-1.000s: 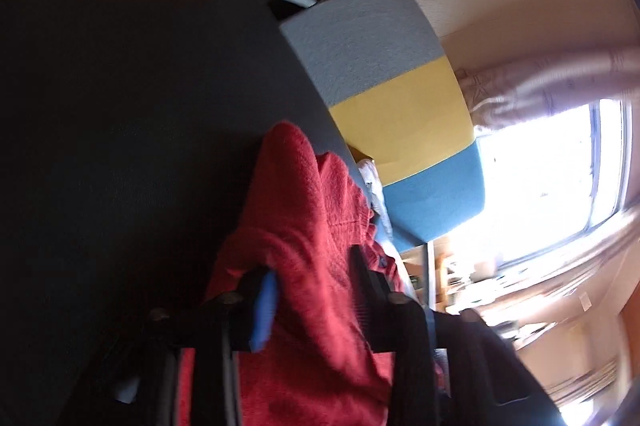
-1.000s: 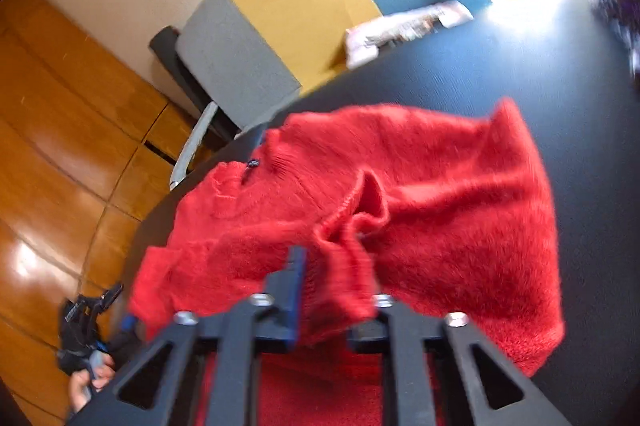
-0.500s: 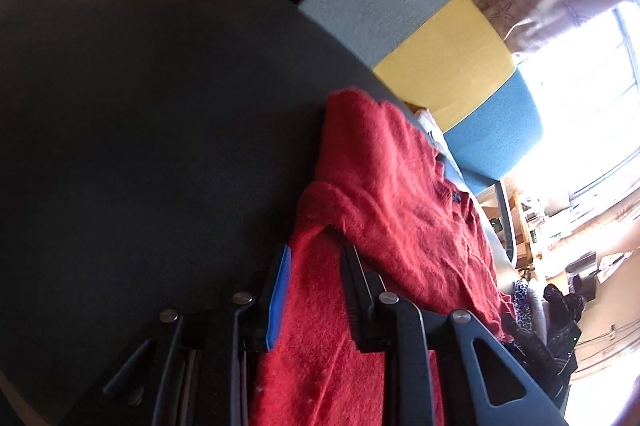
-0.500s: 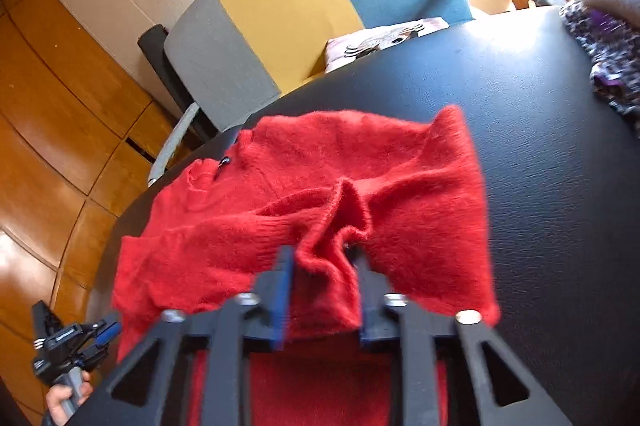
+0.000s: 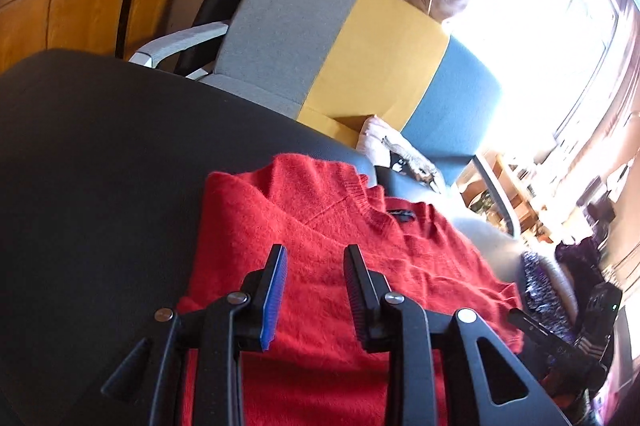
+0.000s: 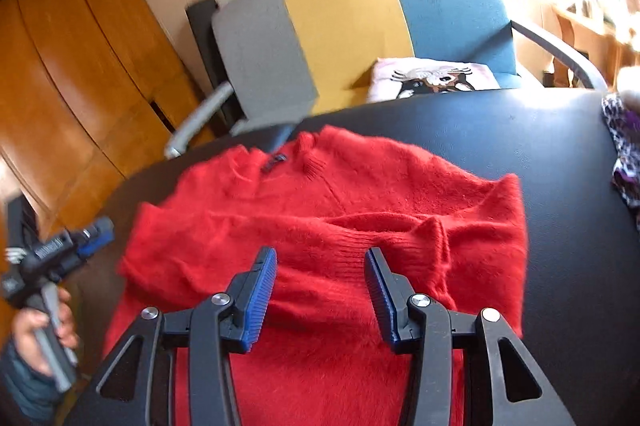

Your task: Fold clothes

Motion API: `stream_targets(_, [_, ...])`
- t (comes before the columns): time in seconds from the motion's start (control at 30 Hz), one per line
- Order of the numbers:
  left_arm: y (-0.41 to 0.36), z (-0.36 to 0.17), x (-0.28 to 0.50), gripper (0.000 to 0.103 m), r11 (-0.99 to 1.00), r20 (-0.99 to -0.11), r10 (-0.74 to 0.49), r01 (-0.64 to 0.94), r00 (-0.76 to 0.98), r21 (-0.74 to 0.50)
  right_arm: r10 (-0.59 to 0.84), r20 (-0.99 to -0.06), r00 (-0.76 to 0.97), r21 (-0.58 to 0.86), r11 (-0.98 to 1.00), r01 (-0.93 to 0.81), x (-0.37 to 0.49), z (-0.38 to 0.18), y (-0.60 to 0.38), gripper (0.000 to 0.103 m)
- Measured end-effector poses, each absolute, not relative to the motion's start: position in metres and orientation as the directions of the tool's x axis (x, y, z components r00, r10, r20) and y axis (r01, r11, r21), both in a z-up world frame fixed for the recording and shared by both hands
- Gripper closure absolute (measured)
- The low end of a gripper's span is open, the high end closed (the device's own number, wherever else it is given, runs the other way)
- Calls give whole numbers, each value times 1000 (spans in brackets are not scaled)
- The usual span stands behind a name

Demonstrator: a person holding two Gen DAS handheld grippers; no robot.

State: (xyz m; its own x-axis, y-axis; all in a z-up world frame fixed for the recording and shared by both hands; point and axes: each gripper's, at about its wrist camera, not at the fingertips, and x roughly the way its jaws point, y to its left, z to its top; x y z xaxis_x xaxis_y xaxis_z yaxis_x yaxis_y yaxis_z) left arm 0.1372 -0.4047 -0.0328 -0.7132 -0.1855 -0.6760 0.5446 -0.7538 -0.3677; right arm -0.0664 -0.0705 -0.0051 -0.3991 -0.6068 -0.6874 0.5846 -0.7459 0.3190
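Observation:
A red knit sweater point(image 6: 360, 210) lies flat on the black table point(image 6: 560, 226), collar and dark label toward the chair. Its sleeves are folded across the body, and one ribbed cuff point(image 6: 424, 238) rests near the middle. My right gripper point(image 6: 320, 262) hovers open just above the sweater's lower half, with nothing between its fingers. In the left wrist view, the left gripper point(image 5: 316, 266) is also open and empty over the sweater point(image 5: 320, 226), near its left edge. The right wrist view shows the left gripper point(image 6: 64, 250) at the table's left side, held by a hand point(image 6: 32, 330).
A grey, yellow and blue armchair point(image 6: 348, 26) stands behind the table, with a printed pillow point(image 6: 436, 78) on its seat. A purple patterned garment point(image 6: 624, 154) lies at the table's right edge. Wooden panelling point(image 6: 80, 66) fills the left. Bare table point(image 5: 100, 166) lies left of the sweater.
Both grippers were shut on bunched red sleeve fabric. They have opened, let it go and drawn back. The sleeves now lie across the sweater's body.

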Motion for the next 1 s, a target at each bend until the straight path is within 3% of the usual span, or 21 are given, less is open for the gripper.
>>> stream_targets(0.13, [-419, -79, 135, 75, -716, -748, -177, 605, -640, -347, -506, -748, -430, 220, -799, 559, -78, -33, -77, 56])
stream_targets(0.2, [-424, -89, 148, 75, -707, -683, -171, 571, -710, -417, -507, -725, -466, 163, -784, 599, -74, -40, -76, 56])
stream_targets(0.3, [-432, -92, 147, 78, -689, -676, -157, 571, -719, -447, -502, -726, -470, 144, -780, 609, -82, -42, -79, 56])
stream_targets(0.67, [-414, -85, 159, 79, -678, -691, -158, 587, -705, -443, -512, -717, -473, 133, -767, 628, -86, -41, -82, 53])
stream_targets(0.73, [-411, -73, 160, 72, -691, -695, -156, 580, -702, -432, -520, -716, -467, 144, -764, 629, -85, -41, -81, 53])
stream_targets(1.0, [-435, -42, 134, 71, -715, -685, -206, 586, -699, -383, -529, -713, -460, 155, -759, 633, -84, -41, -80, 52])
